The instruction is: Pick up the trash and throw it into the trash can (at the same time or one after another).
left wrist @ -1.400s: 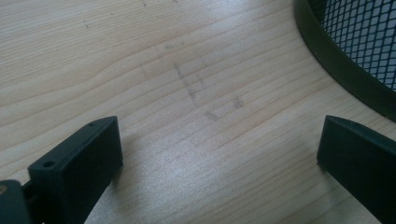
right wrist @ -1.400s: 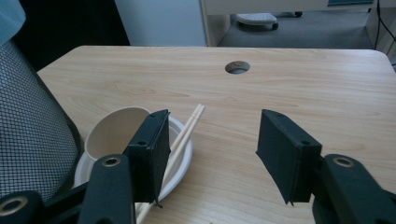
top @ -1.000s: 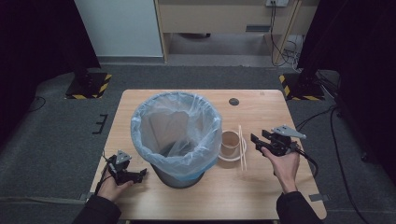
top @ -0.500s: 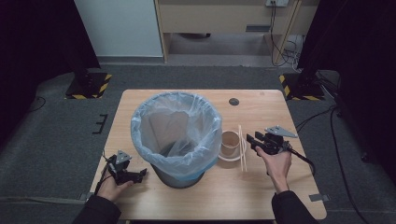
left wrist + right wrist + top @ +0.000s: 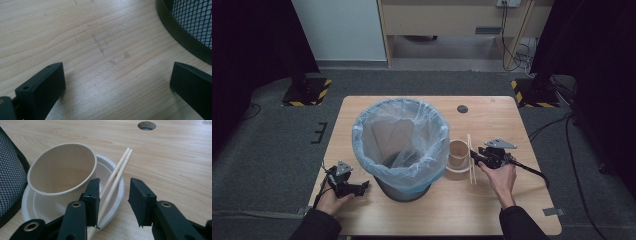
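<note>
Two grippers on the table (image 5: pixel 362 107). Left gripper (image 5: pixel 362 186), near-left, jaws wide apart, holding nothing, bare wood between them; bin (image 5: pixel 401 145) base just to its right. Bin mid-table, mesh with clear liner. Right of bin: cup (image 5: pixel 458 152) on plate (image 5: pixel 455 170), touching the bin side. Chopsticks (image 5: pixel 113 182), a pair, lie across the plate's right rim, long axis running near-to-far. Right gripper (image 5: pixel 113 200) sits at their near end, jaws partly open, straddling the sticks, not clamped yet; left jaw is beside the cup wall. Likely next: close on the sticks; the right hand (image 5: pixel 499 175) is nearer. Hole (image 5: pixel 462 108) far side. No readable writing or brands.
</note>
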### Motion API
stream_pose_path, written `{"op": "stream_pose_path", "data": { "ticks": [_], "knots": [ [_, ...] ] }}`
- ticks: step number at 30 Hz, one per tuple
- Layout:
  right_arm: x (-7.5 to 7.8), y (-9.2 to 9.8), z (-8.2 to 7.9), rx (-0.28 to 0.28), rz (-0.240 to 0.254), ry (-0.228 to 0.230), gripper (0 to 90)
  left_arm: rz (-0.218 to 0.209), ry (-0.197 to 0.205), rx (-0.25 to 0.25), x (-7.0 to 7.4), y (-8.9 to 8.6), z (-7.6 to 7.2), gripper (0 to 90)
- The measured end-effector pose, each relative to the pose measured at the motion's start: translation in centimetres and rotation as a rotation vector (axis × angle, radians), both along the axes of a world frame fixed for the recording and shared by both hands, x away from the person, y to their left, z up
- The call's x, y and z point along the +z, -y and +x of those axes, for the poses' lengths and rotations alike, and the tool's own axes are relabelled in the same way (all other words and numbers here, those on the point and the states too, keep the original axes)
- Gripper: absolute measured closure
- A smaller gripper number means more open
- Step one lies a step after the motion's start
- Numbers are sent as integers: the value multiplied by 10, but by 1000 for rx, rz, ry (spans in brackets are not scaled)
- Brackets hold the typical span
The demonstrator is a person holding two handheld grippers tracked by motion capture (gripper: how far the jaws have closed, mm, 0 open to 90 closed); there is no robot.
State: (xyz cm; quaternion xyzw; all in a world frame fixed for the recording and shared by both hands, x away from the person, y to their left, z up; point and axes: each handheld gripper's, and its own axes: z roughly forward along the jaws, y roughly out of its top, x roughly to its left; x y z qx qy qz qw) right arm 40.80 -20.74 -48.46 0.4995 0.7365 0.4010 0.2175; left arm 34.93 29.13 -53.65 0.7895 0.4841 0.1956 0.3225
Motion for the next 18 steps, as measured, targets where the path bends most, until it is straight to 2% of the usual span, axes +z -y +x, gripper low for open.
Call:
{"op": "stream_pose_path", "data": {
  "ticks": [18],
  "knots": [
    [-7,-4,2,31,-39,-20,726,0,0,-1,0,0,0,0]
  ]
}}
